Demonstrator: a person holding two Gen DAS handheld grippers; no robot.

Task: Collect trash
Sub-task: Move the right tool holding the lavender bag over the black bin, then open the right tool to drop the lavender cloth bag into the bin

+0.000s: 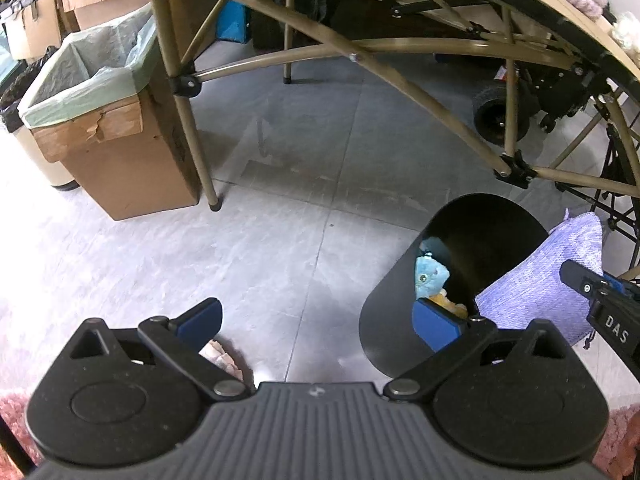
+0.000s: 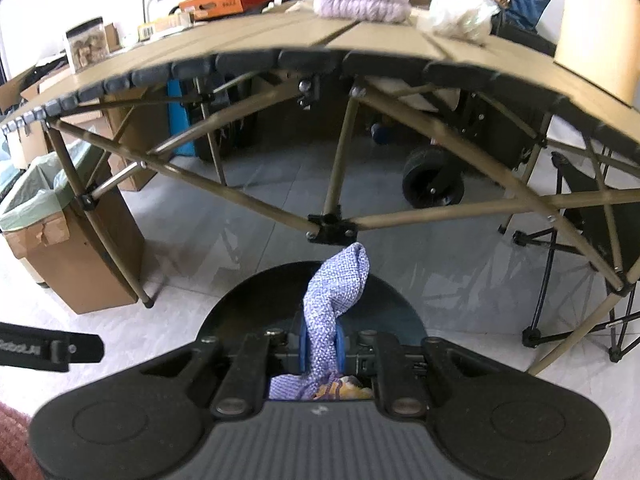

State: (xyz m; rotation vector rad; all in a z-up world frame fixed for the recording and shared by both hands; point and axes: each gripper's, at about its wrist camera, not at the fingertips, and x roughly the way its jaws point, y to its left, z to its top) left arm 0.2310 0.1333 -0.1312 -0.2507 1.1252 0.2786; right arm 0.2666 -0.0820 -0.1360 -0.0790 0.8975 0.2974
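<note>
Grey tiled floor (image 1: 304, 208) under tan folding table (image 2: 280, 40)

Bright, even daylight washes out the pale floor (image 1: 120, 264) left of the hand-held gripper (image 1: 316, 320). The worktop (image 2: 280, 44) casts soft shadow beneath. Fisheye bends edges; both views stay sharp.

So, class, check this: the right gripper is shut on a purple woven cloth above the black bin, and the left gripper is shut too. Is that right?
Not quite. The left gripper is open, its fingers spread wide, as the left wrist view shows. The rest holds: the right gripper is shut on the purple woven cloth above the black bin.
</note>
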